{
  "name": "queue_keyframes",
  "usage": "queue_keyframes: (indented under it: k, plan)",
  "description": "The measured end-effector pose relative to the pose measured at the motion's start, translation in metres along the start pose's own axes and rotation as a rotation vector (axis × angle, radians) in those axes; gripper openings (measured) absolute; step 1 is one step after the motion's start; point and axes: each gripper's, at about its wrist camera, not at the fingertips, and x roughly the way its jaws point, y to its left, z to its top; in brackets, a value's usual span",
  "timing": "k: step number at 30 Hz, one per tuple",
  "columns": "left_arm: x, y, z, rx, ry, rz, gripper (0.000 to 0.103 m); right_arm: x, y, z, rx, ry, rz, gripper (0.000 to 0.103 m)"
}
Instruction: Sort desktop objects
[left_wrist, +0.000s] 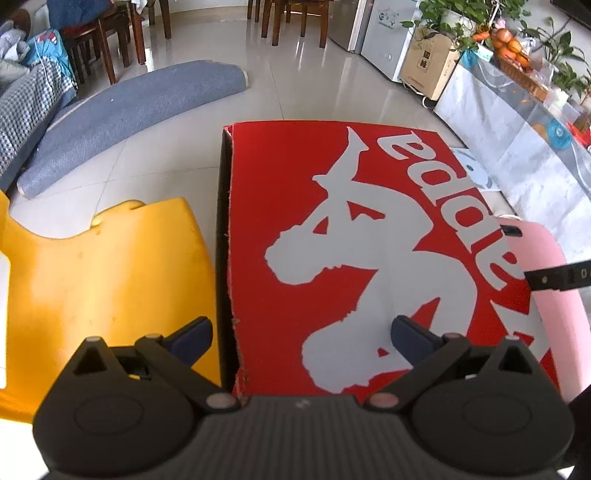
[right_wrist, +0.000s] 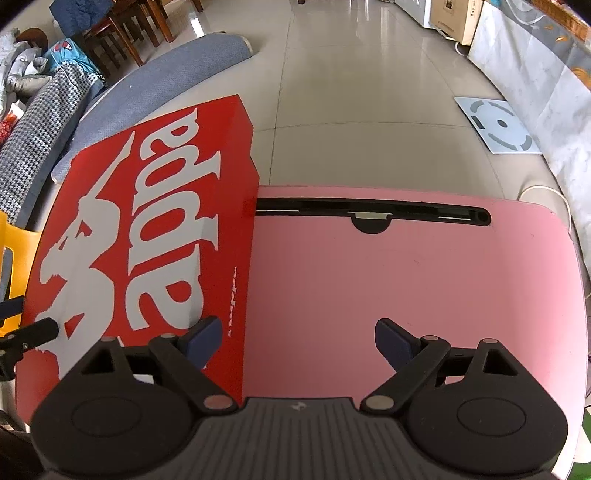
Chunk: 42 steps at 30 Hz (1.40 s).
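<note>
A closed red shoe box with a grey logo rests on the left part of a pink lap desk. My left gripper hovers open above the box's near end, nothing between its fingers. My right gripper hangs open over the bare pink surface just right of the red shoe box, also holding nothing. The pink lap desk shows only as a strip right of the box in the left wrist view. The right gripper's finger pokes in at that view's right edge, and the left gripper's finger at the other view's left edge.
A yellow plastic chair stands left of the box. A rolled blue-grey mat lies on the tiled floor beyond, with wooden chairs behind. A white scale sits on the floor at right, beside a covered bench with plants and fruit.
</note>
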Motion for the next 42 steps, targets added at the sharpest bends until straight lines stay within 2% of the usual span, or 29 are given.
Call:
queue_keyframes:
  k: [7, 12, 20, 30, 42]
  plan:
    - [0.001, -0.001, 0.001, -0.009, 0.001, -0.016, 0.103, 0.001, 0.009, -0.002, -0.054, -0.022, 0.005, 0.088]
    - [0.001, -0.004, 0.001, -0.004, 0.002, -0.015, 0.103, -0.001, 0.023, -0.006, -0.166, -0.074, -0.059, 0.088]
    - [0.001, -0.009, 0.001, -0.005, -0.003, 0.000, 0.103, 0.006, 0.010, 0.000, -0.061, -0.032, -0.014, 0.088]
    - [-0.001, -0.013, -0.002, -0.013, -0.020, 0.029, 0.103, 0.005, 0.009, -0.002, -0.024, -0.051, -0.023, 0.088]
    - [-0.004, -0.013, -0.004, -0.017, -0.029, 0.049, 0.103, 0.007, 0.007, 0.001, 0.028, -0.119, -0.035, 0.088]
